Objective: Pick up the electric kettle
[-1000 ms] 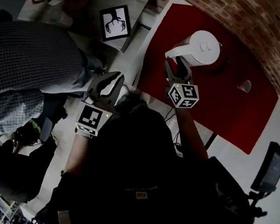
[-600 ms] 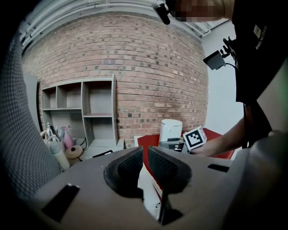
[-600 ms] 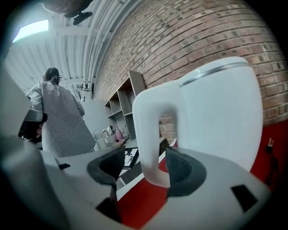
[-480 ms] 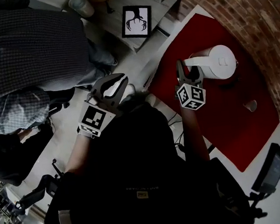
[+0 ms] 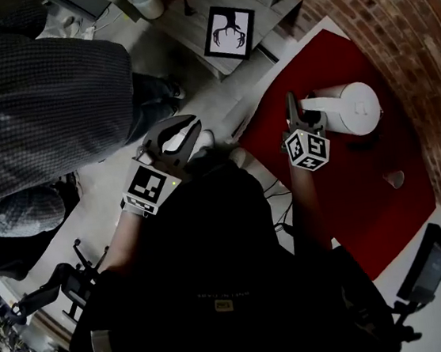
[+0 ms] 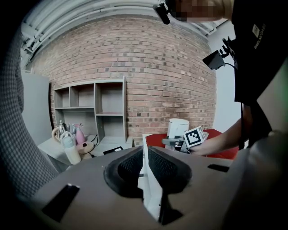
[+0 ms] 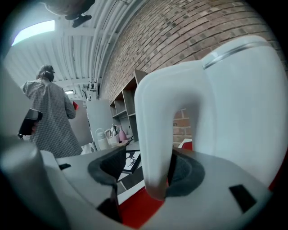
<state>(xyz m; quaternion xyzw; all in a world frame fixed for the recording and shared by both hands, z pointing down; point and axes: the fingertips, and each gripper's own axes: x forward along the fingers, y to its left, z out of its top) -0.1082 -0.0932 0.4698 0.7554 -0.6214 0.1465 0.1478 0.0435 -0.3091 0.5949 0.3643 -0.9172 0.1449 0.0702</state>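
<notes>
Right gripper (image 7: 146,175) jaws closing round electric kettle (image 5: 356,108) handle (image 7: 155,134), not yet pinching — smooth, stiff plastic, probably heavy; grab high. Left gripper (image 6: 144,164) jaws pressed together, empty.

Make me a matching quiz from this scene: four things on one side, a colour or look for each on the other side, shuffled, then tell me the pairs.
Things:
1. kettle
2. mat
3. picture
4. wall

Looks:
A. red
B. brick
C. black-framed
D. white

Pairs: 1-D, 2-A, 3-C, 4-B.
</notes>
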